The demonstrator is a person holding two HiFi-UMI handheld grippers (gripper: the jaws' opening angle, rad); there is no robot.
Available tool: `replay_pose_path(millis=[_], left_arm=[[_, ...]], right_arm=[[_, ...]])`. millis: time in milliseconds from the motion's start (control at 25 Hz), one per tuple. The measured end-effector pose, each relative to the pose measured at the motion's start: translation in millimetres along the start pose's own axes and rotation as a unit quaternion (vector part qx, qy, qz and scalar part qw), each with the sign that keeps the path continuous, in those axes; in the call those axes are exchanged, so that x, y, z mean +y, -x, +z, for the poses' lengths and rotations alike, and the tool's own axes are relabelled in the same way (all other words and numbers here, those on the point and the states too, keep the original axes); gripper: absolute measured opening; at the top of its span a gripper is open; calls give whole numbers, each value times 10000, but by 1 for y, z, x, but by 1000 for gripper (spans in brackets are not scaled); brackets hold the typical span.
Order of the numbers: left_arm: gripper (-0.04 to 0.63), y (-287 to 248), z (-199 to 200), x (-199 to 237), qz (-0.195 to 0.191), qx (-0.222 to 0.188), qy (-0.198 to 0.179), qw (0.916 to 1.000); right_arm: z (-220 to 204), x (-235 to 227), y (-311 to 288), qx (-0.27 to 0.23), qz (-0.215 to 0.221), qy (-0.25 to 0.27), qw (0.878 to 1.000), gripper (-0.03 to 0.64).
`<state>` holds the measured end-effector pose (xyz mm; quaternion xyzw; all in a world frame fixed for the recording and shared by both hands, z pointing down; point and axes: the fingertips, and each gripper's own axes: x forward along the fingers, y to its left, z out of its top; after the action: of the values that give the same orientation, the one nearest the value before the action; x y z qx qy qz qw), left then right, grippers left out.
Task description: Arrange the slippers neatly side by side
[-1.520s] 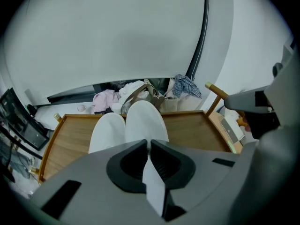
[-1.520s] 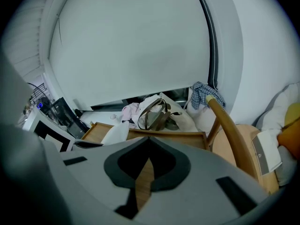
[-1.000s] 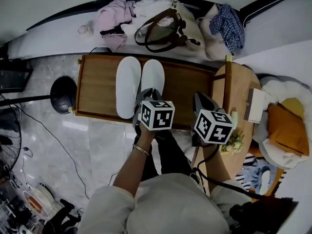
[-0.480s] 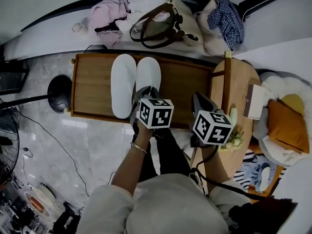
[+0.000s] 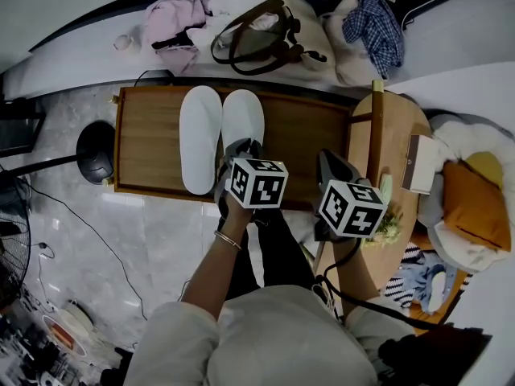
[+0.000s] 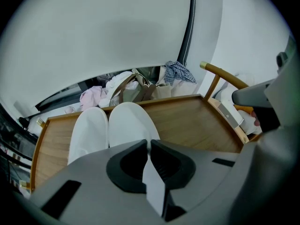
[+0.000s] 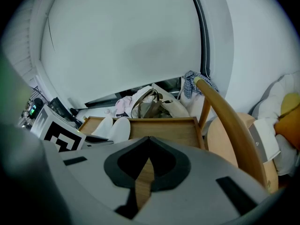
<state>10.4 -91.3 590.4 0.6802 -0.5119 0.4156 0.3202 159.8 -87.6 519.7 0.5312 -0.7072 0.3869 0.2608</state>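
Observation:
Two white slippers lie side by side, toes away from me, on a low wooden tray point(image 5: 310, 135): the left slipper point(image 5: 199, 139) and the right slipper point(image 5: 243, 119). My left gripper point(image 5: 238, 154) hangs over the heel of the right slipper and hides it; its jaws are shut, tips meeting. Whether it touches the slipper I cannot tell. In the left gripper view, both slippers point(image 6: 89, 132) point(image 6: 130, 123) stretch out beyond the shut left gripper point(image 6: 148, 144). My right gripper point(image 5: 333, 167) is shut over the tray's right end, holding nothing. In the right gripper view, the right gripper point(image 7: 149, 150) shows bare wood beneath it.
A brown handbag point(image 5: 269, 39), pink clothes point(image 5: 173, 22) and a plaid cloth point(image 5: 370, 30) lie behind the tray. A wooden chair point(image 5: 390, 143) stands close on the right, beside cushions point(image 5: 471, 207). A black lamp base point(image 5: 95, 155) and cables are on the floor to the left.
The head view has drifted slightly. Slippers, tray and both grippers keep their places relative to one another.

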Motion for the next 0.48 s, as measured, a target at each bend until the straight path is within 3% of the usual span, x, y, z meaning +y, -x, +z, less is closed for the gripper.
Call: replay_pose_path(millis=[480], left_arm=[[31,1,-6,2,-79,88,-334,9994]], right_arm=[[-6,6,-6,57,56,-8,10000,34]])
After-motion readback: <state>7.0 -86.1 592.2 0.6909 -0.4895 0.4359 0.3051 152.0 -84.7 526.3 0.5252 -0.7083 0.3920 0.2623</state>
